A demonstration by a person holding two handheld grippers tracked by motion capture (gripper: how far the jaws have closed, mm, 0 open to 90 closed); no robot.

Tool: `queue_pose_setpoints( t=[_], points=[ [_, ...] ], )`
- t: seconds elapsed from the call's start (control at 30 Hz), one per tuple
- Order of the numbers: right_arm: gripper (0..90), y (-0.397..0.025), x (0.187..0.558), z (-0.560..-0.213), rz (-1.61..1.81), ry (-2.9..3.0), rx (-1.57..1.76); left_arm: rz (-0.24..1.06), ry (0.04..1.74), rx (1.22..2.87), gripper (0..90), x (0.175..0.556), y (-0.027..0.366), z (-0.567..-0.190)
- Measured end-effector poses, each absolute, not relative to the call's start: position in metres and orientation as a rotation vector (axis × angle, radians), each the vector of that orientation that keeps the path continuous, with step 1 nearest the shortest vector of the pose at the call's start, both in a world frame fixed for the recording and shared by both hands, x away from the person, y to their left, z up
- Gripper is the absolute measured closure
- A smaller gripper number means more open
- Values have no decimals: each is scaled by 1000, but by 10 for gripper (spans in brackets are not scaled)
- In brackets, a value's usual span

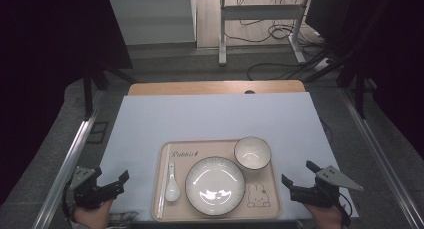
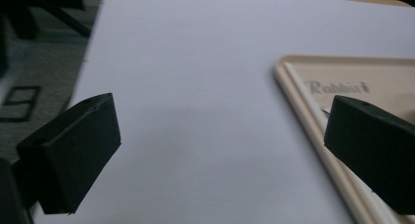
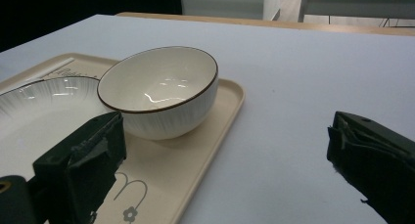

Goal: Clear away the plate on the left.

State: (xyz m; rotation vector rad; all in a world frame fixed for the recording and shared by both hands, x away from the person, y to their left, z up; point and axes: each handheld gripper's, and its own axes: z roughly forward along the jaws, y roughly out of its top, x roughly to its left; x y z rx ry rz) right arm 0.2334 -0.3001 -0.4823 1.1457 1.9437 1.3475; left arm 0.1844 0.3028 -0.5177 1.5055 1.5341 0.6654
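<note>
My left gripper (image 1: 114, 185) and right gripper (image 1: 297, 178) both sit with jaws spread wide, holding nothing, flanking the tray (image 1: 260, 209) near the table's (image 1: 210, 116) front edge. The beige tray has a raised rim; its lettering is partly cut off by a jaw in the left gripper view. The plate (image 1: 215, 185) is round and ribbed; its rim is glossy. The bowl (image 3: 159, 94) is white, ribbed outside, with a dark rim. The spoon (image 1: 172, 186) is white ceramic. Beside it lie pale chopsticks (image 1: 163, 181), hard to make out.
</note>
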Motion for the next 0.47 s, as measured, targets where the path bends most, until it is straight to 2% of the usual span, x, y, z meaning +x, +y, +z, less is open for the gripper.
queue_pose_setpoints(
  t=[0.47],
  points=[
    [0,-302,237,-483,1323,1939,1176,723,1502,1543,0,178,304,-522]
  ],
)
